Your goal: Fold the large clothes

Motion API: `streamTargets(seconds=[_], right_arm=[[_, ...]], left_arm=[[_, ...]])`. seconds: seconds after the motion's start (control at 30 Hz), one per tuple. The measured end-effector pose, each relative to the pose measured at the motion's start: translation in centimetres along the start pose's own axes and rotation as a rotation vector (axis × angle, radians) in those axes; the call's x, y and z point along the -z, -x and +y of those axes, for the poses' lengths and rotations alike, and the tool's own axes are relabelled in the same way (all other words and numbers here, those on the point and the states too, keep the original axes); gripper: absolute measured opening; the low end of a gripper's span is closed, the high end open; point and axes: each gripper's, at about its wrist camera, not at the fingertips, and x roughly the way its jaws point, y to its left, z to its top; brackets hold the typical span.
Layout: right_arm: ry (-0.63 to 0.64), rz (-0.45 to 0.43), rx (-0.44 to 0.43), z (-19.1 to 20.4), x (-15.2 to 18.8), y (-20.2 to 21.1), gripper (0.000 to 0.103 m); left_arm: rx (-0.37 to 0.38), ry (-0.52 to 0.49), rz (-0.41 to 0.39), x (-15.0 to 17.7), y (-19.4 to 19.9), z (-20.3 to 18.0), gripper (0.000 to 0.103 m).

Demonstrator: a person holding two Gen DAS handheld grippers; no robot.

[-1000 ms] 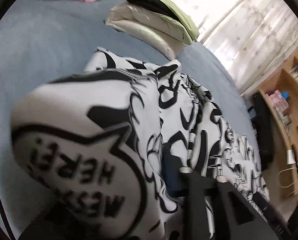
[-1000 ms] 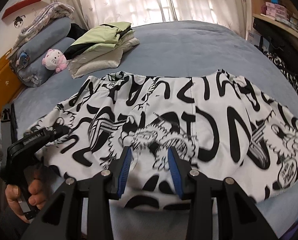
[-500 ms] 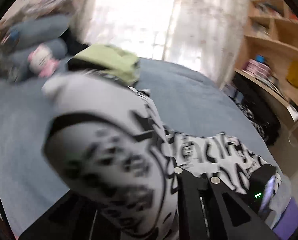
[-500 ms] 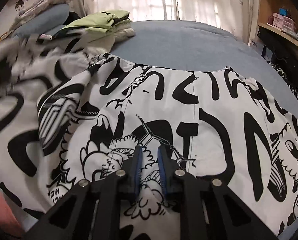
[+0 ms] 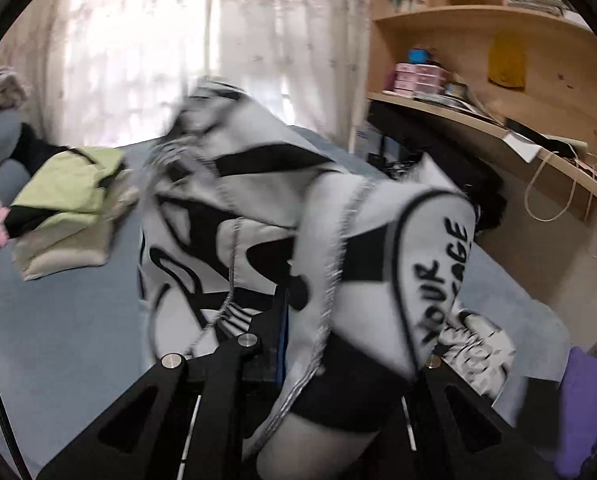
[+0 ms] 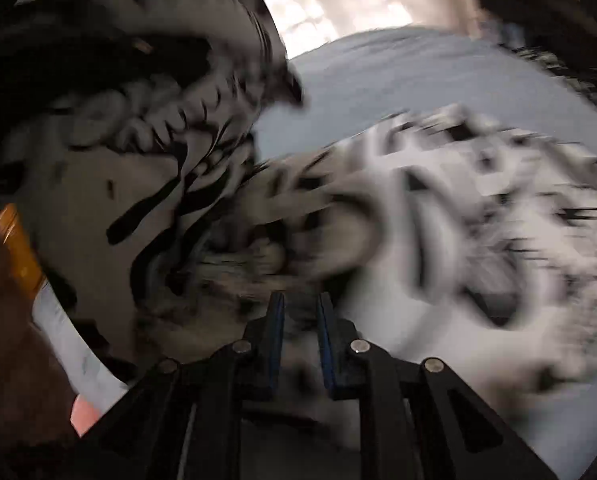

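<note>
The garment is white cloth with black cartoon print (image 5: 330, 216). In the left wrist view it is bunched and draped over my left gripper (image 5: 298, 320), which is shut on it and holds it raised above the blue bed (image 5: 66, 312); the right finger is hidden under the cloth. In the right wrist view, which is blurred, the same garment (image 6: 438, 216) fills most of the frame, part of it lifted at upper left. My right gripper (image 6: 300, 312) has its blue pads close together with the cloth pinched between them.
A stack of folded clothes with a green piece on top (image 5: 70, 196) lies on the bed at left. Wooden shelves and a desk (image 5: 498, 92) stand at right. A purple thing (image 5: 586, 408) sits at lower right. Curtains (image 5: 178, 40) hang behind.
The left gripper has swung the garment's edge up and to the right, over the rest. The right gripper has closed on the cloth and is moving fast; its view has blurred.
</note>
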Motion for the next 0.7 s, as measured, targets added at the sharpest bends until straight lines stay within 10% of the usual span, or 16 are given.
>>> streamTargets(seconds=[0.43,0.53,0.7], right_arm=[[-0.331,-0.183,0.2,-12.7,1.4,10.1,0.016],[-0.354,-0.145,0.251,-13.9,1.2,9.7,0.009],[-0.384,-0.105,0.257,-14.9,1.1,8.8,0.009]], left_arm=[[0.174,-0.255,0.135,6.0,-6.8,-16.1,0.01],[0.149,-0.253,0.275,8.5,-10.1,-16.4,0.01],[0.157,-0.227,0.278,8.6,-10.8,-15.4,0.011]])
